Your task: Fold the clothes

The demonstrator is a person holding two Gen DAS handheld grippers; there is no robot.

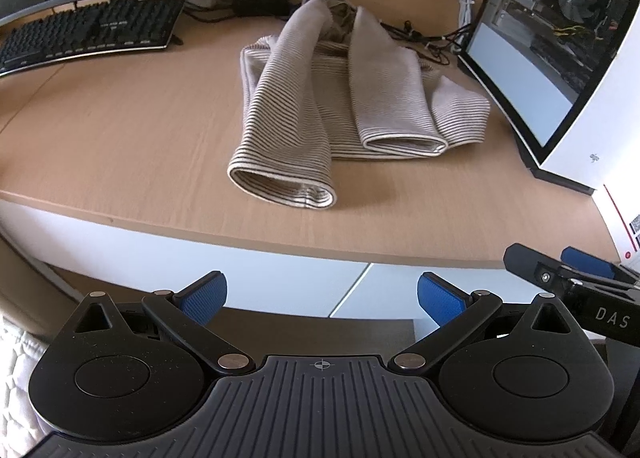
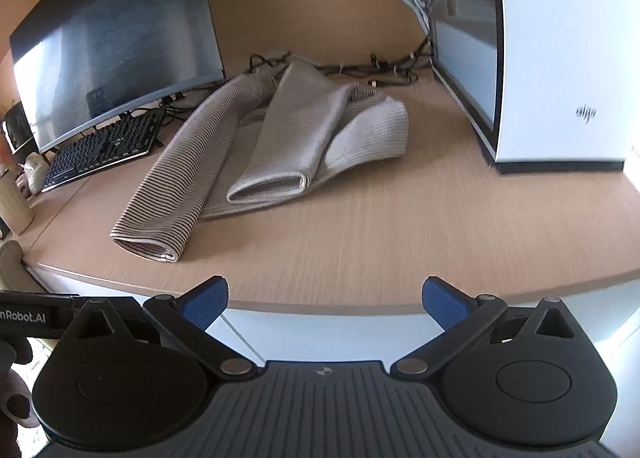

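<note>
A beige striped garment [image 1: 340,97] lies on the wooden desk [image 1: 120,129], partly folded, with both sleeves laid down over its body toward the front edge. It also shows in the right wrist view [image 2: 272,145]. My left gripper [image 1: 322,298] is open and empty, held off the desk's front edge, short of the garment. My right gripper [image 2: 325,304] is open and empty, also just off the front edge. The right gripper's tip shows in the left wrist view [image 1: 560,274] at the far right.
A curved monitor [image 2: 112,37] and black keyboard [image 1: 88,33] stand at the back left. A white PC case [image 2: 560,57] with a glass side stands at the right. Cables [image 2: 376,69] lie behind the garment. The desk's front edge [image 2: 360,306] is just ahead.
</note>
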